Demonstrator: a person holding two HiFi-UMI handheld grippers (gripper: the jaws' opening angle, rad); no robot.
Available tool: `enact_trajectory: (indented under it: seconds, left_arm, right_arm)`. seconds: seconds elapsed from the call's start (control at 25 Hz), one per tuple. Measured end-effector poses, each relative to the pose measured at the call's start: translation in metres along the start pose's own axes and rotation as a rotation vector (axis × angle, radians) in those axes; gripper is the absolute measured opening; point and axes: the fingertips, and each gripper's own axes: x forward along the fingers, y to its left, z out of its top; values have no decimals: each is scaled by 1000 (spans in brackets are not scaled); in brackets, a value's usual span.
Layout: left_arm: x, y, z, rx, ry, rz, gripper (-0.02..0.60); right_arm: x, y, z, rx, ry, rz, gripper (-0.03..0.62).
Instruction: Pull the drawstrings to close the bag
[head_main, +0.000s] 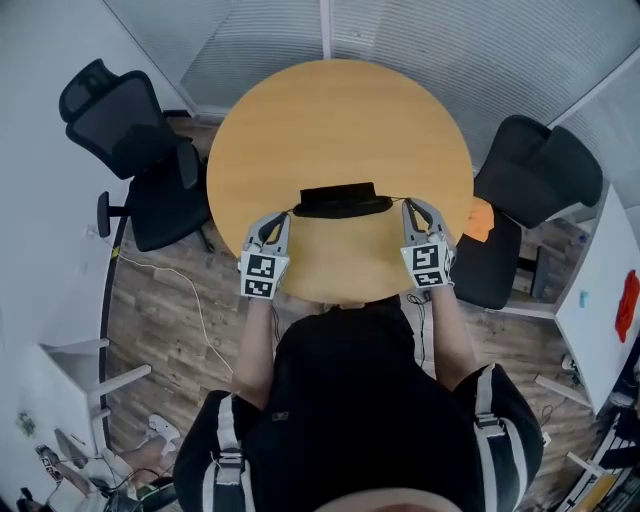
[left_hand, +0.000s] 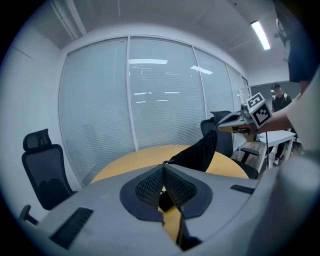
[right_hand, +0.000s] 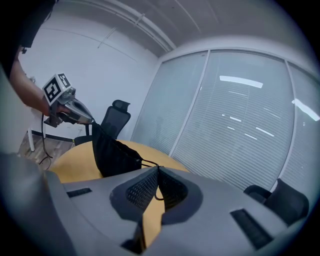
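Round, smooth pale-wood table (head_main: 340, 110) in a glass-walled office, left gripper (head_main: 284, 216) and right gripper (head_main: 408, 204) each with mesh-textured jaws pinched tight on a thin black drawstring (right_hand: 148, 164), soft black fabric bag (head_main: 341, 200) slung between them over the tabletop, black office chairs (head_main: 125, 125) beyond.

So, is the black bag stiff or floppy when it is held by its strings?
Probably floppy: the black bag hangs in loose folds between the left gripper and the right gripper. It is likely light too, since the thin drawstrings carry it without much sag.
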Motion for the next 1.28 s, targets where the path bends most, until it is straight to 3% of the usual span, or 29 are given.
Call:
enact_trajectory:
  seconds: [0.64,1.28]
  left_arm:
    - [-30,43,50,73,-80,77,15]
    - [-49,64,58,91,-95,129,15]
  right_arm:
    - [-16,-28,38,-93,-82,-78,63]
    - [-31,-42,39,-109,-66,-133,63]
